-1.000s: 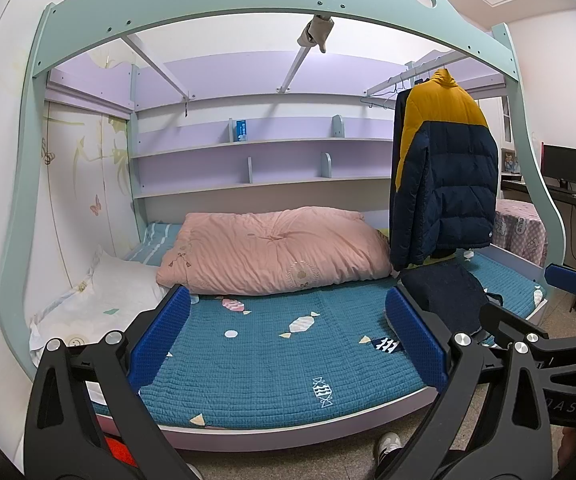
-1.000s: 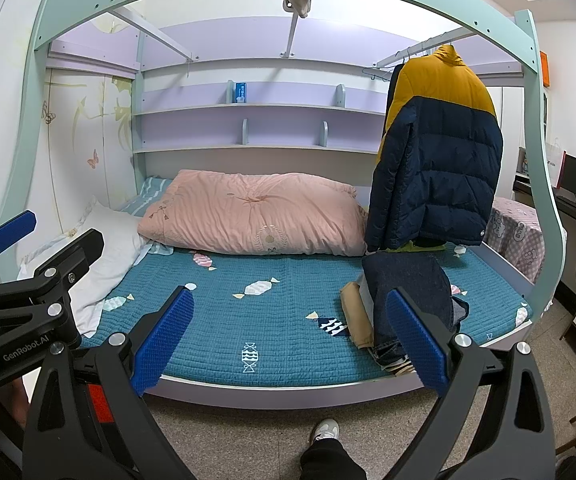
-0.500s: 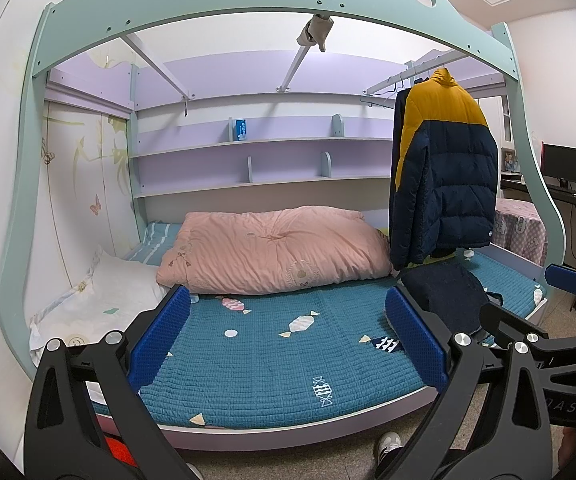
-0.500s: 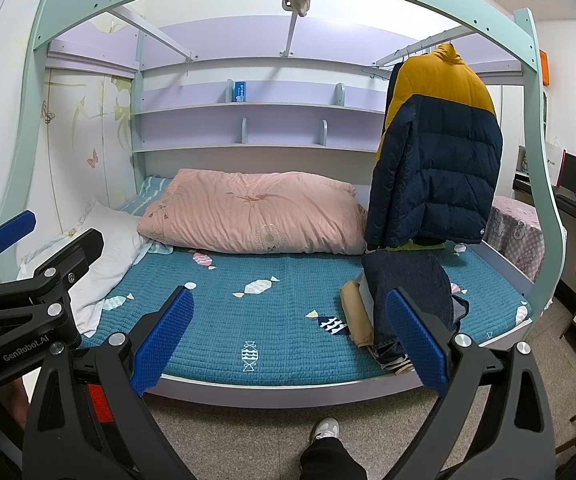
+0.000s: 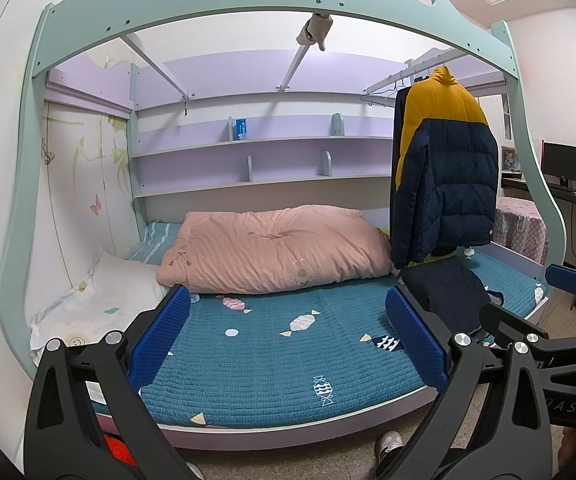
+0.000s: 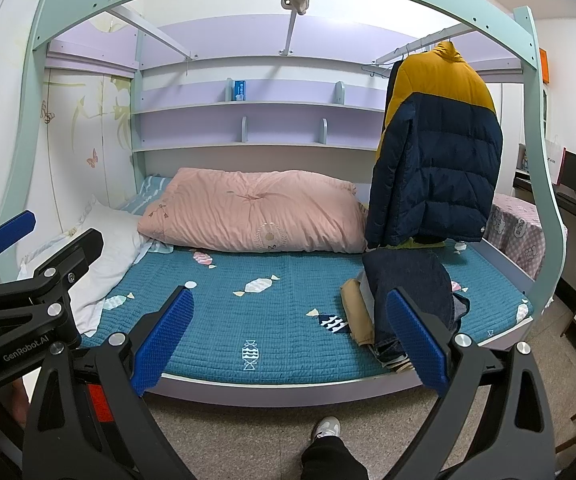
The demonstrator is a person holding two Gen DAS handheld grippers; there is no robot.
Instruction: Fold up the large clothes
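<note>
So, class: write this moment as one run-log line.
phase: pre-grasp | left gripper: open, empty | right gripper: open, empty | puffer jacket: hanging on rail | dark jeans: piled on bed

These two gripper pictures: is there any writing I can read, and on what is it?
"GenRobot.AI": white letters on the black body of the left gripper, seen from the right wrist.
"OAS": part of a word, cut off, on the right gripper, seen from the left wrist.
Blue box on the shelf: print too small to read.
White bag by the monitor: dark mark, too blurred.
</note>
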